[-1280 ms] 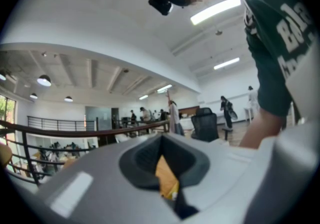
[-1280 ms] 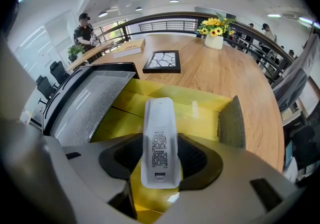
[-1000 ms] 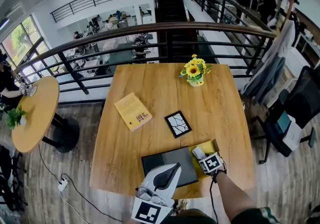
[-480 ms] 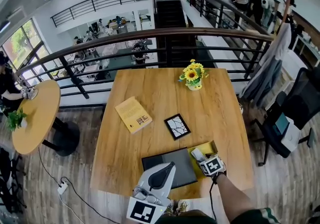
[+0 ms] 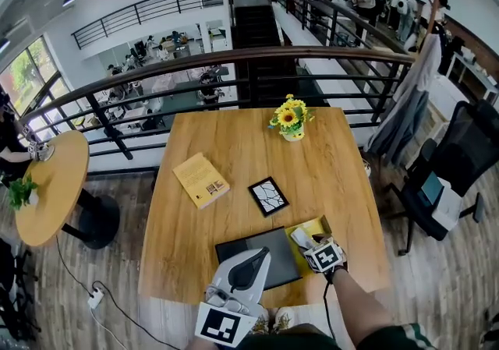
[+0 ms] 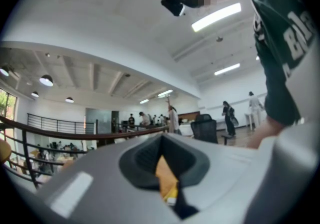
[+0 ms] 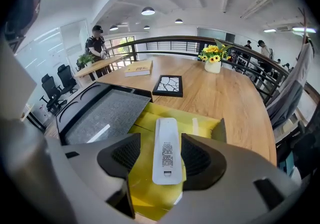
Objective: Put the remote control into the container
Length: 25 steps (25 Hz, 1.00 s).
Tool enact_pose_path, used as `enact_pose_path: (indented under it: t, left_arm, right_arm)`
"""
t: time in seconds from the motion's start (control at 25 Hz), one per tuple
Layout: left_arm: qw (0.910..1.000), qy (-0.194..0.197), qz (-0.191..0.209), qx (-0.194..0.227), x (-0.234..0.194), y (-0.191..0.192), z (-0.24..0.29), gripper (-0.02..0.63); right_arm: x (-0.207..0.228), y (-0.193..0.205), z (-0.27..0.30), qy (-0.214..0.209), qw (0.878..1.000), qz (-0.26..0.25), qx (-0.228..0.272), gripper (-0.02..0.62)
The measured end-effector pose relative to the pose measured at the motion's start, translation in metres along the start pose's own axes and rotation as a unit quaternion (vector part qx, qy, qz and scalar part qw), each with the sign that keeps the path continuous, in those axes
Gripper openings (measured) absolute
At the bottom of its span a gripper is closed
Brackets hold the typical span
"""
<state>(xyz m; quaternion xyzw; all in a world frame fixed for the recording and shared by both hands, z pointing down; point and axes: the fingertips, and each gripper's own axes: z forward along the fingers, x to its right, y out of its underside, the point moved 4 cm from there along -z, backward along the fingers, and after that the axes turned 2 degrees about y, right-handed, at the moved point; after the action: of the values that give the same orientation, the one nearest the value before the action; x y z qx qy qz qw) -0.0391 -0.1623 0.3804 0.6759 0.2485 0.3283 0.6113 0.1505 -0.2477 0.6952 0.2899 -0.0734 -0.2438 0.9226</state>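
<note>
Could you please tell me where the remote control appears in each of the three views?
Head view: remote control lower right of centre, in the yellow container.
Left gripper view: not in it.
Right gripper view: low centre, lying in that container.
Shared landmark: the sunflowers, in the head and right gripper views only.

Table [image 5: 234, 146] (wooden): book [image 5: 201, 180], frame [image 5: 267, 196], flowers [image 5: 288, 118], tray [image 5: 285, 256], container [image 5: 313, 226]
</note>
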Motion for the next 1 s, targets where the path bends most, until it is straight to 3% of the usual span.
enact_pose_path:
  t: [0.28,0.52,0.84,1.0]
  left_arm:
    - [0.9997,0.010,0.022,-0.009,0.005,0.000,-0.001,0.000]
    - [0.9999,0.006,0.012,0.007,0.007,-0.003,0.002,-0.001]
    - [0.9993,0.004,0.026,0.027,0.010,-0.010,0.018,-0.002]
    - [0.9981,0.004,0.052,0.032,0.005,-0.016,0.026,-0.001]
  right_arm:
    - [-0.005,0.000,-0.003,0.000,1.000,-0.005,0.012,0.256]
    - [-0.004,-0.006,-0.014,0.011,0.999,-0.009,0.035,0.256]
    - [-0.007,-0.035,-0.048,0.022,0.993,-0.014,0.114,0.256]
    - [-0.012,-0.051,-0.071,0.028,0.988,-0.020,0.153,0.256]
